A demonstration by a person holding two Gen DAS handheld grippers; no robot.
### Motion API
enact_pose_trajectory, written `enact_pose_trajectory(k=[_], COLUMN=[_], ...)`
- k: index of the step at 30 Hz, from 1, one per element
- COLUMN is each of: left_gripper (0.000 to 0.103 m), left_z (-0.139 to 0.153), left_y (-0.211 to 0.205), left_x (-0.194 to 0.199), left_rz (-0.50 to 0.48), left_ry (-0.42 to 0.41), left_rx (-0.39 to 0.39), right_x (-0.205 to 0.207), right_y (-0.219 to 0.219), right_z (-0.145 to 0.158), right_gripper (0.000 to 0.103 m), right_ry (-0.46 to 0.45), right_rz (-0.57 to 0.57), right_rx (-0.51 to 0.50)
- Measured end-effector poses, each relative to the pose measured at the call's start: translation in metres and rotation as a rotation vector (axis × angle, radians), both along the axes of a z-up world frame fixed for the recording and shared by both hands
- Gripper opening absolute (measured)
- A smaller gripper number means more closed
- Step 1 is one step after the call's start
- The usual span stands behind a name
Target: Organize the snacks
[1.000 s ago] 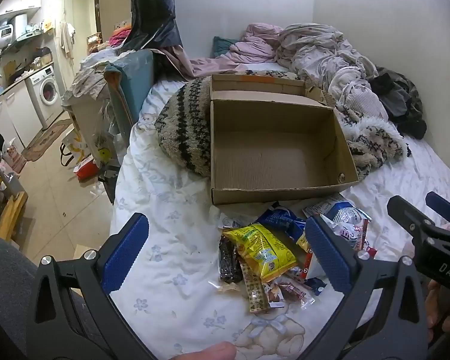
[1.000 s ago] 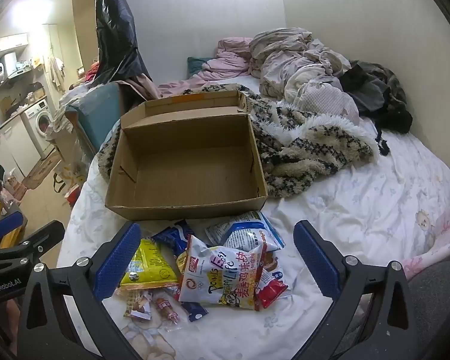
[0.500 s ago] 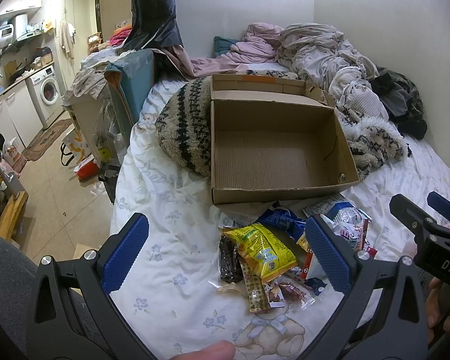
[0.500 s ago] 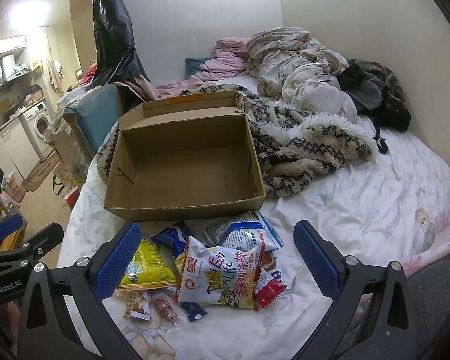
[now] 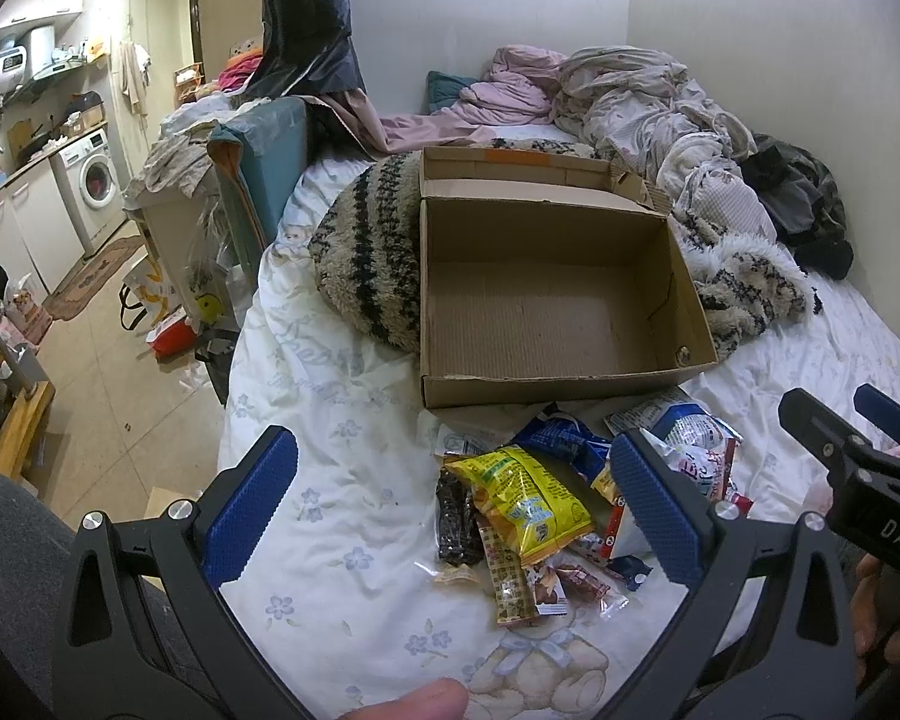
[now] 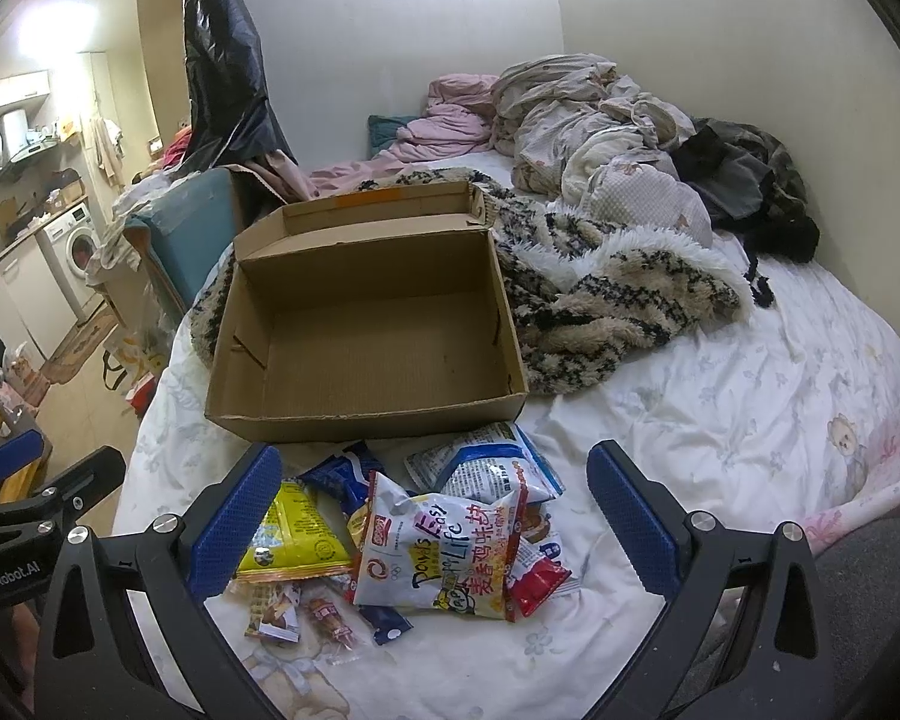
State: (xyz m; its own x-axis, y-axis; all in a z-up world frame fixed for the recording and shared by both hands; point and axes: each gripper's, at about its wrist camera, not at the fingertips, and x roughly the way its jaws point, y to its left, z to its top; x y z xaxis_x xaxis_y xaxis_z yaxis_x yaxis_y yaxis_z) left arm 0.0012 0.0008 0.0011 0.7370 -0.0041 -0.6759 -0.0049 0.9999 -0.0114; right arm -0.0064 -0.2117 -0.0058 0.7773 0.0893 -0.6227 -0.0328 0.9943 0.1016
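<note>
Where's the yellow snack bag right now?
The yellow snack bag lies on the bedsheet at the pile's left edge, just in front of the empty cardboard box.

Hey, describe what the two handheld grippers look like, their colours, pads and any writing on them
Both are black plastic frames with triangular cut-outs and silver screws. Each finger ends in a blue, finely textured pad. The left gripper shows white lettering "GenRobot.AI" on its side in the right wrist view; the right gripper shows white letters "DAS" in the left wrist view. No cables are visible. Grey fabric, maybe clothing, sits at the frame edges.
</note>
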Motion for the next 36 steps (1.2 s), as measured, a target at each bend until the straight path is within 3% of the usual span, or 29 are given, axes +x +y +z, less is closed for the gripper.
enact_pose_trajectory(k=[36], left_gripper=[0.103], left_z=[-0.0031], left_y=[-0.0015], left_x=[0.0010], left_rz=[0.030], left_ry=[0.017], left_rx=[0.004], right_x=[0.0006], right_y=[0.0024], right_z=[-0.0030], right_gripper=[0.103], right_ry=[0.019], right_rz=[-0.002], right_rx=[0.004])
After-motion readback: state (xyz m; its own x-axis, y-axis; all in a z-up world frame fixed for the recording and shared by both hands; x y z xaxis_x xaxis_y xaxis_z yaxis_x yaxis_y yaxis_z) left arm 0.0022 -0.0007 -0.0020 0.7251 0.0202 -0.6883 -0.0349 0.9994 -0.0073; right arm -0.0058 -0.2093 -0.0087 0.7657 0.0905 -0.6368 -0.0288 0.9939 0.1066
